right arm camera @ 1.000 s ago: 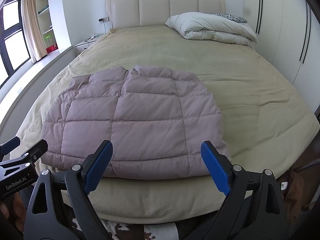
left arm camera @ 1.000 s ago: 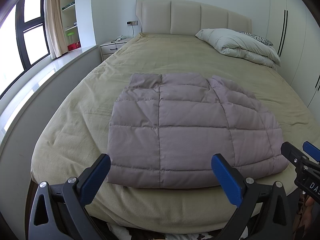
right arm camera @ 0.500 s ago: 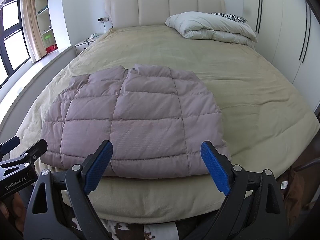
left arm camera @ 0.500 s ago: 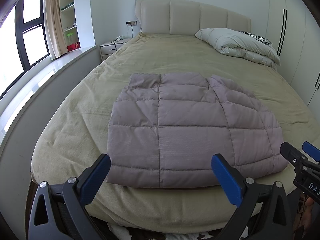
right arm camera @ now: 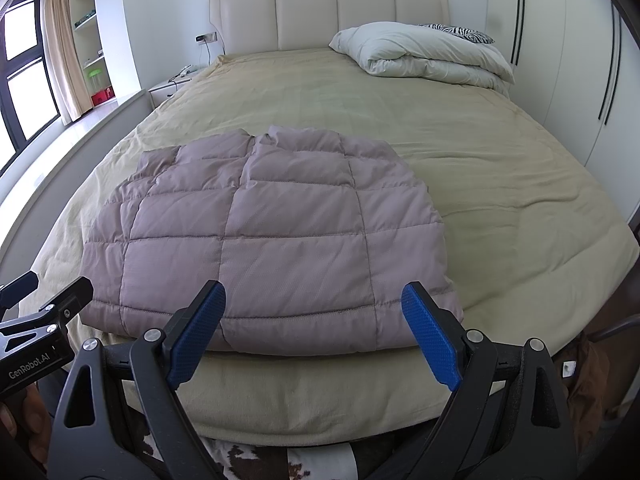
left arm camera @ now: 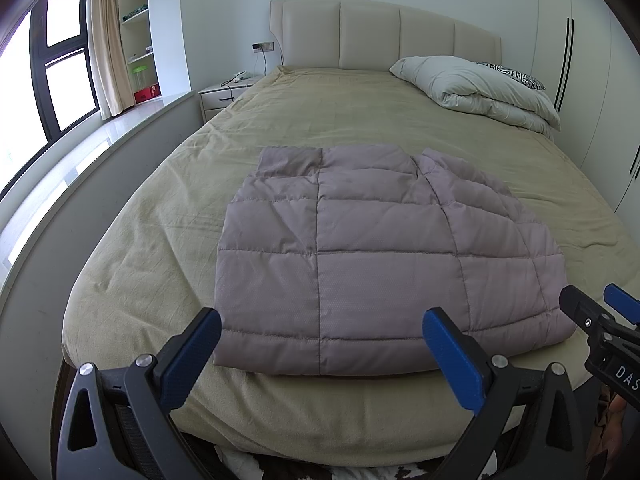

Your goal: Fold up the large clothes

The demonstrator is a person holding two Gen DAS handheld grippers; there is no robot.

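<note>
Bedroom setting: a wide bed (left arm camera: 360, 120) under a tan cover, with a padded cream headboard (left arm camera: 372, 32) at the far end and a white duvet (left arm camera: 476, 88) bundled at the far right corner. Window (left arm camera: 60, 80) and curtain (left arm camera: 108, 40) stand along the left wall, a nightstand (left arm camera: 220, 96) beside the bed's far left corner, and wardrobe doors (right arm camera: 560, 60) on the right wall. One mauve quilted jacket (left arm camera: 380, 256) lies folded into a rough rectangle, flat on the cover, near the foot edge and about midway across. Left tool (left arm camera: 320, 344) is released, jaws spread wide, hovering off the foot edge and clear of the jacket. Right tool (right arm camera: 312, 320) is likewise released, jaws wide, nothing between them, also short of the jacket's near hem.
</note>
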